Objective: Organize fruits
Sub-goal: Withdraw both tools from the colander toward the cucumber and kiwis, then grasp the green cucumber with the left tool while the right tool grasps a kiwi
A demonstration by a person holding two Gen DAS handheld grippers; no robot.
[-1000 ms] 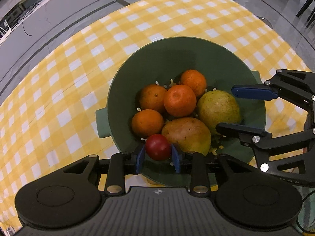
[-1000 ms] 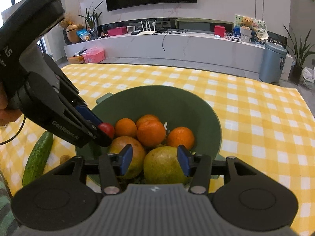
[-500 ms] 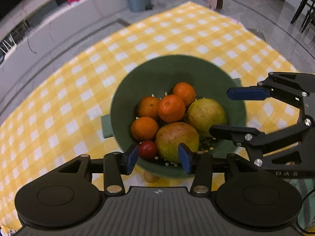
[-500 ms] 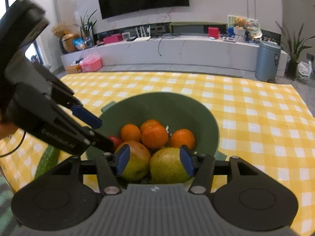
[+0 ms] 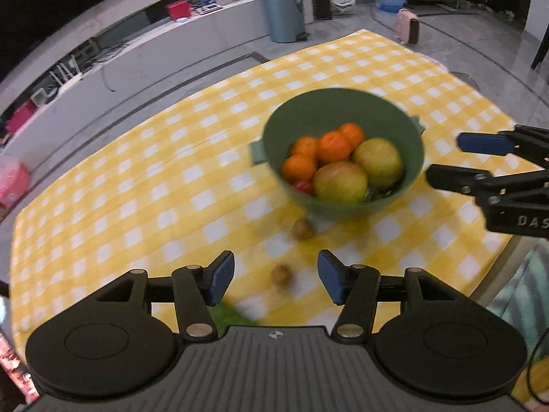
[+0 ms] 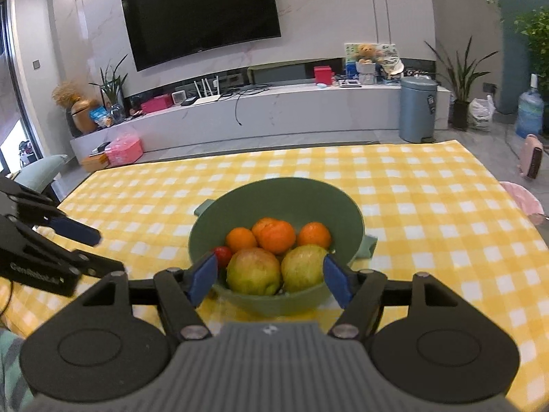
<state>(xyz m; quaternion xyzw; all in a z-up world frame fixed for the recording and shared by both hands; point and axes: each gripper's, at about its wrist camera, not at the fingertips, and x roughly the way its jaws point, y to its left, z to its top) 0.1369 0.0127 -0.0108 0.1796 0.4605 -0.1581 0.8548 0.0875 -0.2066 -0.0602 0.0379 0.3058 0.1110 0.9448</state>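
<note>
- Two small brown round fruits on the yellow checked surface look light, firm, prone to rolling; pinch across the middle.
- Left claw and right claw, jaws just opening, stand half open, holding nothing.

Oranges, pears, tomato fill green bowl.

The right gripper has just been opening, with nothing between its jaws. Just beyond them stands the green bowl with fruits.
</note>
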